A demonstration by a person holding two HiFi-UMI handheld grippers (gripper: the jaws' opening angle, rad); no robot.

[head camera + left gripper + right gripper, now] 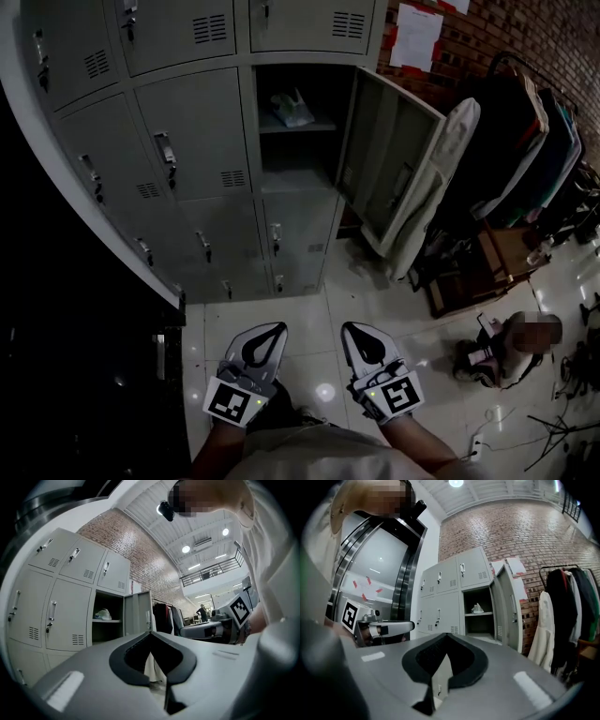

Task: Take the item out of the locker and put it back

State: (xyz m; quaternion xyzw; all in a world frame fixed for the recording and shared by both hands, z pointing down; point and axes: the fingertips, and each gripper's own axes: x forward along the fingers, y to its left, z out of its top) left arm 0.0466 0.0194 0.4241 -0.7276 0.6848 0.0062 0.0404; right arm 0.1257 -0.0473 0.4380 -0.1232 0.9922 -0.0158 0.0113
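In the grey locker bank one compartment stands open, its door swung out to the right. On the shelf inside lies a pale crumpled item, which also shows in the left gripper view and the right gripper view. Both grippers are held low in front of the person, well short of the locker. My left gripper has its jaws together with nothing between them, tip towards the lockers. My right gripper is shut and empty too, tip.
A clothes rack with dark coats stands to the right of the door, and a white coat hangs close beside it. Bags, a power strip and cables litter the tiled floor at right. A dark wall fills the left.
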